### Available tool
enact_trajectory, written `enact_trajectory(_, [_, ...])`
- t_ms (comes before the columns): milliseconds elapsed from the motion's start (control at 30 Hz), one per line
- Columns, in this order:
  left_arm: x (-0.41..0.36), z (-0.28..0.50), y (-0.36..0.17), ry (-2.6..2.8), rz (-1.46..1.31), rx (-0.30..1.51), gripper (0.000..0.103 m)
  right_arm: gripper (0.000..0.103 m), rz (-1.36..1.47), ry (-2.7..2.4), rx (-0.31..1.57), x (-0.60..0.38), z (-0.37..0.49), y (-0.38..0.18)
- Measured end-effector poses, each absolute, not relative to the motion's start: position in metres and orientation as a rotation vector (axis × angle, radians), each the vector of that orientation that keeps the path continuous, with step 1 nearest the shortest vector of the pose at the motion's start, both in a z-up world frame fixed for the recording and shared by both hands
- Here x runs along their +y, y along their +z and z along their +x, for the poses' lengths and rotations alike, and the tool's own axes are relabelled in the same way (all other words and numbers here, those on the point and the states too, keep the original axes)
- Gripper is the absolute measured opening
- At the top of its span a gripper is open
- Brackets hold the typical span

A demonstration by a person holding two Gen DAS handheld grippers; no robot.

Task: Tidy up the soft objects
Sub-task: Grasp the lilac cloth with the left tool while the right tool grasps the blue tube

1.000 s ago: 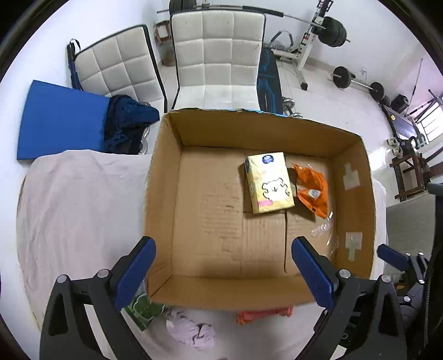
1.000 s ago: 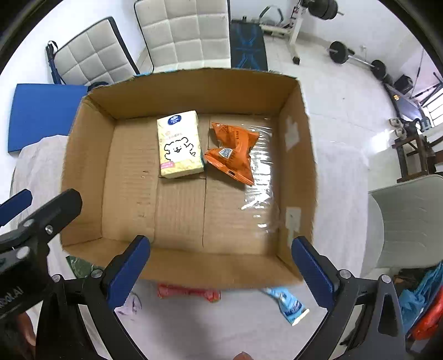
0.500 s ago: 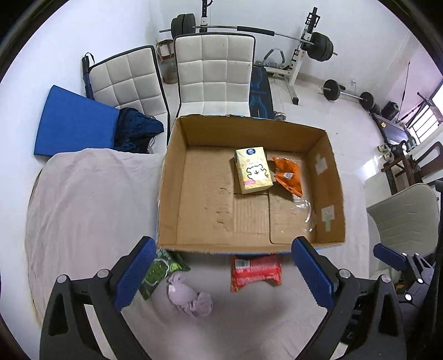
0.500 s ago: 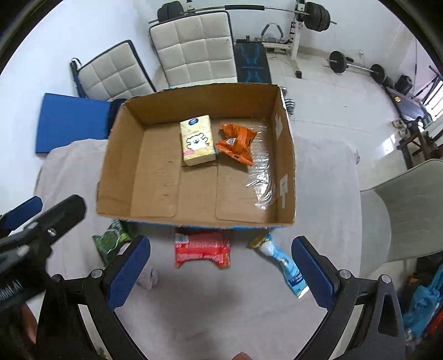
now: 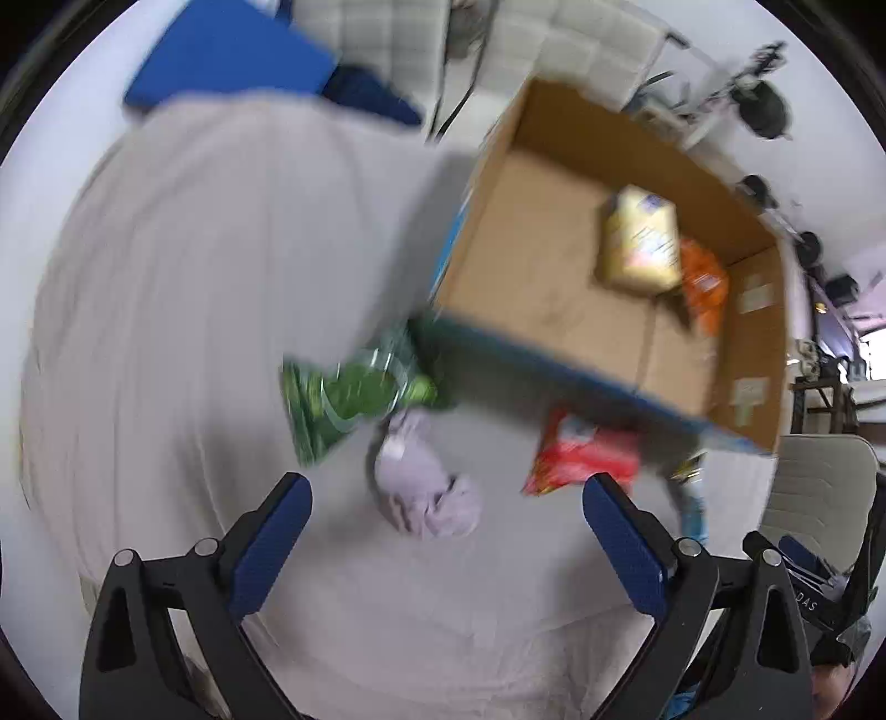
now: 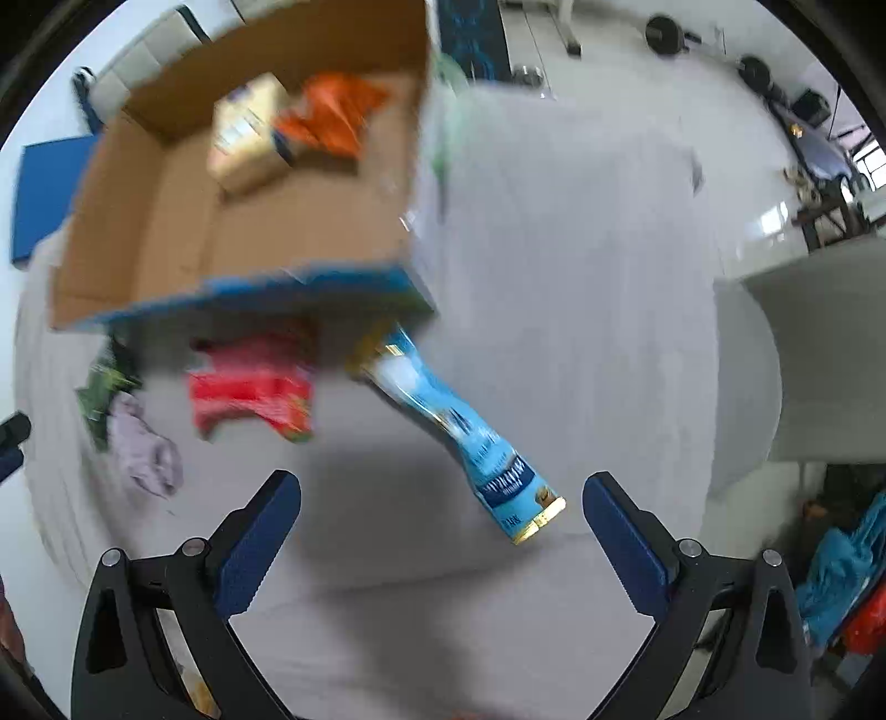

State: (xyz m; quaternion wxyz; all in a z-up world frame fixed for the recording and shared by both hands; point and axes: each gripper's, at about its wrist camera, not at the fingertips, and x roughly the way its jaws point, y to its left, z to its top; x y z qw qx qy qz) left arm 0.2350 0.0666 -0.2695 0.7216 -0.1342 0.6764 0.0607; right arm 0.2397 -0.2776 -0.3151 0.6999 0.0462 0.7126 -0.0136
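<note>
An open cardboard box (image 5: 554,299) (image 6: 183,238) holds a yellow tissue pack (image 5: 642,243) (image 6: 243,133) and an orange packet (image 5: 703,288) (image 6: 332,111). On the cloth before it lie a green bag (image 5: 343,393) (image 6: 102,387), a lilac cloth bundle (image 5: 421,487) (image 6: 144,448), a red packet (image 5: 581,454) (image 6: 249,387) and a blue packet (image 6: 465,432) (image 5: 692,509). My left gripper (image 5: 446,545) is open, just short of the lilac bundle. My right gripper (image 6: 440,540) is open, with the blue packet's near end between its fingers' line, untouched. Both views are motion-blurred.
A pale cloth covers the table (image 5: 166,266) (image 6: 554,277). A blue mat (image 5: 221,61) and padded chairs (image 5: 554,55) stand behind. A grey chair (image 6: 803,354) stands to the right, gym weights (image 6: 664,33) beyond on the floor.
Both grippers have pulled back from above the box and dropped toward the loose items in front of it; the left swung left toward the lilac bundle, the right toward the blue packet.
</note>
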Motion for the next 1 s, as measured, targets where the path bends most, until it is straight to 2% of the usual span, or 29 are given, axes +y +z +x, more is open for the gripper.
enact_trajectory(100, [0.066, 0.230, -0.310, 0.161, -0.306, 1.581, 0.101, 0.103, 0.112, -0.041, 1.639, -0.286, 0.236, -0.353])
enact_trajectory(300, [0.077, 0.228, -0.382, 0.214, -0.414, 1.697, 0.101, 0.103, 0.082, -0.049, 1.649, -0.295, 0.244, -0.395])
enact_trajectory(333, [0.080, 0.228, -0.392, 0.220, -0.441, 1.713, 0.101, 0.098, 0.066, -0.048, 1.637, -0.296, 0.246, -0.399])
enact_trajectory(400, [0.083, 0.228, -0.411, 0.228, -0.497, 1.742, 0.101, 0.079, 0.017, -0.070, 1.642, -0.296, 0.247, -0.407])
enact_trajectory(433, [0.083, 0.227, -0.417, 0.225, -0.514, 1.746, 0.099, 0.051, 0.021, -0.072, 1.662, -0.296, 0.245, -0.412])
enact_trajectory(467, [0.083, 0.227, -0.421, 0.225, -0.517, 1.747, 0.096, 0.047, 0.027, -0.076, 1.674, -0.296, 0.244, -0.413])
enact_trajectory(533, [0.078, 0.226, -0.425, 0.205, -0.502, 1.744, 0.074, 0.035, 0.063, -0.105, 1.677, -0.299, 0.237, -0.410])
enact_trajectory(567, [0.073, 0.225, -0.425, 0.184, -0.490, 1.742, 0.068, 0.031, 0.101, -0.104, 1.697, -0.299, 0.234, -0.410])
enact_trajectory(600, [0.068, 0.224, -0.425, 0.171, -0.477, 1.737, 0.058, 0.030, 0.145, -0.099, 1.725, -0.299, 0.228, -0.412])
enact_trajectory(633, [0.064, 0.223, -0.423, 0.164, -0.463, 1.732, 0.054, 0.029, 0.197, -0.094, 1.764, -0.299, 0.220, -0.413])
enact_trajectory(733, [0.045, 0.217, -0.415, 0.145, -0.368, 1.704, 0.047, 0.028, 0.302, -0.070, 1.815, -0.297, 0.200, -0.413])
enact_trajectory(900, [-0.018, 0.193, -0.398, -0.024, -0.132, 1.706, 0.043, 0.031, 0.408, -0.026, 1.817, -0.293, 0.181, -0.412])
enact_trajectory(1000, [-0.044, 0.181, -0.401, -0.104, -0.099, 1.734, 0.043, 0.033, 0.405, -0.030, 1.816, -0.294, 0.173, -0.418])
